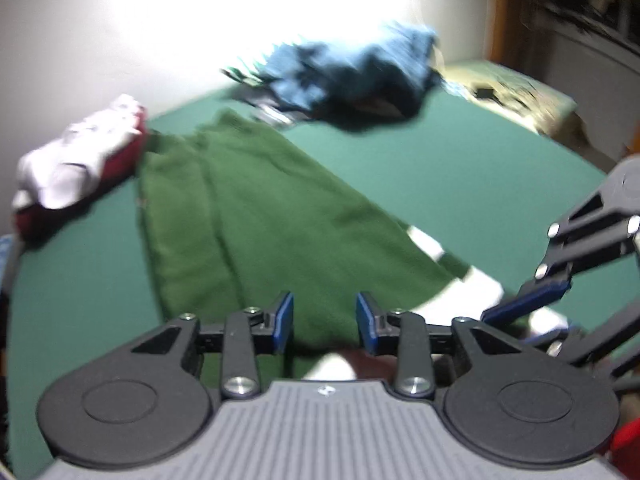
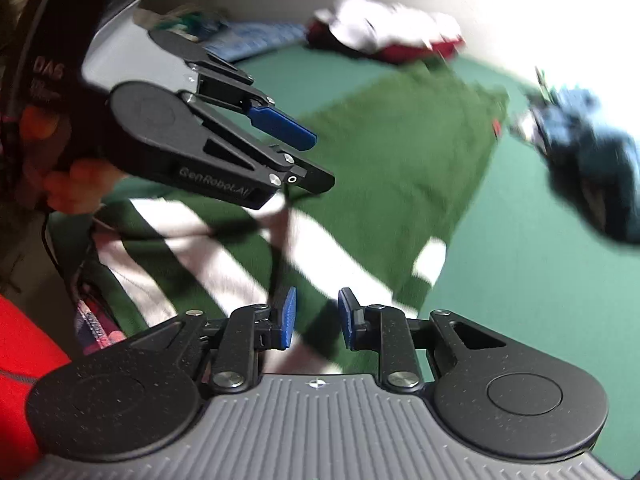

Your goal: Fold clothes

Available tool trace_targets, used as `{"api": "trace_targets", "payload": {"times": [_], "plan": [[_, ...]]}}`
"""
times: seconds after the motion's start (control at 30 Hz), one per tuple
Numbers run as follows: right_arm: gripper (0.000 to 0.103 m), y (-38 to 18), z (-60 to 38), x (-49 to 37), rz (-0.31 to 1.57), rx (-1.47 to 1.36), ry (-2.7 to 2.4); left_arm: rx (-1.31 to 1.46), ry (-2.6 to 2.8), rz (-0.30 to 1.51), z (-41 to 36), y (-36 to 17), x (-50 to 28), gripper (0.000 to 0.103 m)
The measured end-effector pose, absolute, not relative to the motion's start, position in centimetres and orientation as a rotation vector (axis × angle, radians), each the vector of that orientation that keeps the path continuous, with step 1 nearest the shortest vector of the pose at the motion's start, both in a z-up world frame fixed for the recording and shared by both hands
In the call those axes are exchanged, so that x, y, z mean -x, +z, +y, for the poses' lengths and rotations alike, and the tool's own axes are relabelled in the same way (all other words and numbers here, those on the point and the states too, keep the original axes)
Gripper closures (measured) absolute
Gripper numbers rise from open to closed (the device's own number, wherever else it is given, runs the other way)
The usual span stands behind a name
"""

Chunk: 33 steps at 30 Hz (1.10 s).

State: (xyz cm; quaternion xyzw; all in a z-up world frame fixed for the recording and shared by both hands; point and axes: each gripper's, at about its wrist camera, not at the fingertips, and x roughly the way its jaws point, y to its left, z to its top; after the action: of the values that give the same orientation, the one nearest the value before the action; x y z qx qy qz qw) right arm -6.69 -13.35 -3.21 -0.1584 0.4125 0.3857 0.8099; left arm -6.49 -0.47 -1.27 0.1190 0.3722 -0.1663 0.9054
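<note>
A dark green garment (image 1: 248, 208) with white stripes (image 1: 428, 242) near its close end lies spread on the teal bed sheet (image 1: 460, 168). My left gripper (image 1: 325, 320) hovers over its near edge, jaws apart, and only the cloth lying below shows between the pads. In the right wrist view the left gripper (image 2: 304, 156) hangs above the striped part (image 2: 224, 264), a hand (image 2: 76, 188) holding it. My right gripper (image 2: 318, 316) is open over the green and white cloth (image 2: 400, 168), pads not pressing on it. From the left wrist view, one blue pad of the right gripper (image 1: 524, 304) rests low over a white stripe.
A white and dark red clothes pile (image 1: 80, 160) (image 2: 384, 32) sits at the bed's far side by the wall. A heap of blue clothes (image 1: 352, 76) (image 2: 592, 160) lies further back. Pale bedding (image 1: 512, 92) is at the far right corner. A red sleeve (image 2: 20, 360) is close by.
</note>
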Motion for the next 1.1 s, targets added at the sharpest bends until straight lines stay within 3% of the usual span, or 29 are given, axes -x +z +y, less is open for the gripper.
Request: {"api": "trace_targets", "payload": {"times": [0.3,0.5,0.7,0.87,1.1], "plan": [[0.073,-3.7,-15.1,11.7,1.018,0.36,0.688,-0.363,-0.515,0.809,0.0,-3.0,9.7,0.073],[0.073,-2.0,-16.5,11.8,1.072,0.375,0.588,-0.31,-0.522,0.803,3.2,-0.5,9.5,0.059],[0.073,3.0,-19.7,6.2,1.119,0.361,0.532,-0.379,-0.463,0.91,6.7,0.8,4.1,0.059],[0.068,5.3,-20.8,-1.3,1.224,0.268,0.584,-0.466,-0.447,1.0,9.8,1.8,-1.0,0.04],[0.066,2.3,-18.5,-10.0,1.156,0.041,0.635,-0.397,-0.36,1.033,11.2,0.4,-7.3,0.041]]}}
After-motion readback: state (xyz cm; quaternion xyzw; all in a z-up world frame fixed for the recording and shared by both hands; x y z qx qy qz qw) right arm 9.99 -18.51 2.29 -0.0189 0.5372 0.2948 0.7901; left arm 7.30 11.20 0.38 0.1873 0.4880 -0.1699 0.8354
